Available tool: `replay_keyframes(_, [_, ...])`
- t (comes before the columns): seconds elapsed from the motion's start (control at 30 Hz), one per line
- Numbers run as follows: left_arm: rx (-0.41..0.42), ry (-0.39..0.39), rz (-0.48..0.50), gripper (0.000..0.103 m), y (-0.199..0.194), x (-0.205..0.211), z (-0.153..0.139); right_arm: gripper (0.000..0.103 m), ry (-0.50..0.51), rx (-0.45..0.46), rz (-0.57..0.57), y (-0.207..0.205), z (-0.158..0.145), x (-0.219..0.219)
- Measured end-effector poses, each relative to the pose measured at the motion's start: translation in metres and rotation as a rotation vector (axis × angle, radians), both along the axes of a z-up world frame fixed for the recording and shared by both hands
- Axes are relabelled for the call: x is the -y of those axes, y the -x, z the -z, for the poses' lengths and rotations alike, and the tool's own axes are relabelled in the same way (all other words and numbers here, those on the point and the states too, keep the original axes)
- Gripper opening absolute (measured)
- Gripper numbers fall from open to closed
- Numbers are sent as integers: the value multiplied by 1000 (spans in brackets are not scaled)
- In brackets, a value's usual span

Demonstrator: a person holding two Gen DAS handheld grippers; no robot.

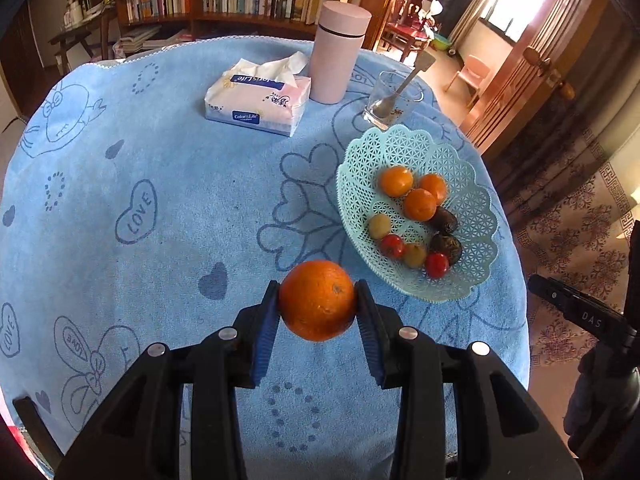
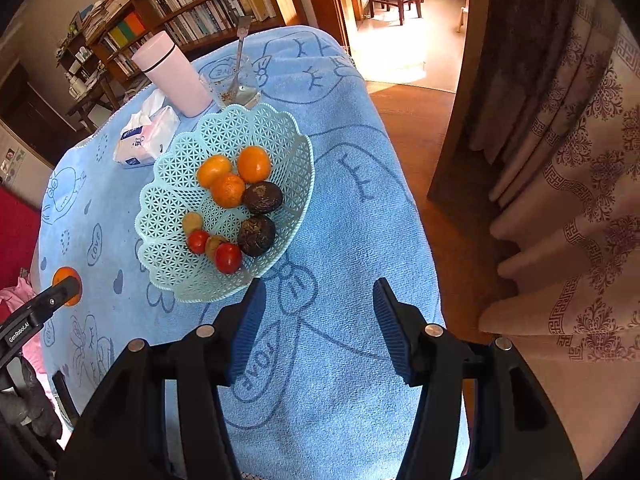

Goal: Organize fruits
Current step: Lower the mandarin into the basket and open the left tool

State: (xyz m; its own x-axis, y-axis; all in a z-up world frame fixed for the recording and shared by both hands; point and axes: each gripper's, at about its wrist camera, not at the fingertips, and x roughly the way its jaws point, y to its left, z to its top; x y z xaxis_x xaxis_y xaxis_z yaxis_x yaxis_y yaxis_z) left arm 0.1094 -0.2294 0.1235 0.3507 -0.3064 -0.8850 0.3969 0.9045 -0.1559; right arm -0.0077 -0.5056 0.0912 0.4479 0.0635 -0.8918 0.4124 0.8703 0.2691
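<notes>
My left gripper (image 1: pixel 317 300) is shut on a large orange (image 1: pixel 317 300), held above the blue tablecloth just left of the mint lattice basket (image 1: pixel 456 160). The basket holds three small oranges (image 1: pixel 419 204), two dark fruits (image 1: pixel 446 246), red cherry tomatoes (image 1: pixel 436 265) and yellow-green ones. In the right wrist view the basket (image 2: pixel 280 128) lies ahead and left of my right gripper (image 2: pixel 318 300), which is open and empty over the cloth. The held orange (image 2: pixel 64 276) shows at the far left there.
A tissue pack (image 1: pixel 260 98), a pink flask (image 1: pixel 338 52) and a glass with a spoon (image 1: pixel 394 98) stand at the far side of the round table. The table edge drops off to the right (image 2: pixel 416 220); a curtain (image 2: pixel 580 200) hangs beyond.
</notes>
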Motion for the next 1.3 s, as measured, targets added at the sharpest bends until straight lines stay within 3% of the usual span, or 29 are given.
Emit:
replay_keyframes(0.43, [20,11,144,38,-12,95,12,57,13,-25,117,75,0,42])
replay_keyframes(0.47, [22,9,146,39,-13,99,11,57,11,-26,124,79,1,44])
replay_keyframes(0.5, [27,8,143,49,-13,101,10,58,9,-27,130,82,2,45])
replay_keyframes(0.57, [45,13,134,70,-12,101,4,58,6,-26,134,84,3,45])
replay_keyframes(0.63, [68,3,131,73,-10,100,-1,59,3,-21,130,84,2,44])
replay_keyframes(0.7, [96,-37,125,82,-8,98,-6,66,2,-12,120,81,2,41])
replay_keyframes(0.83, [119,-119,73,85,-8,88,-13,71,2,6,84,68,-2,30])
replay_keyframes(1.17, [230,-98,35,94,7,50,-53,88,50,57,-36,32,-18,-11])
replay_keyframes(1.3, [233,-98,43,98,12,40,-61,91,72,82,-80,20,-27,-29])
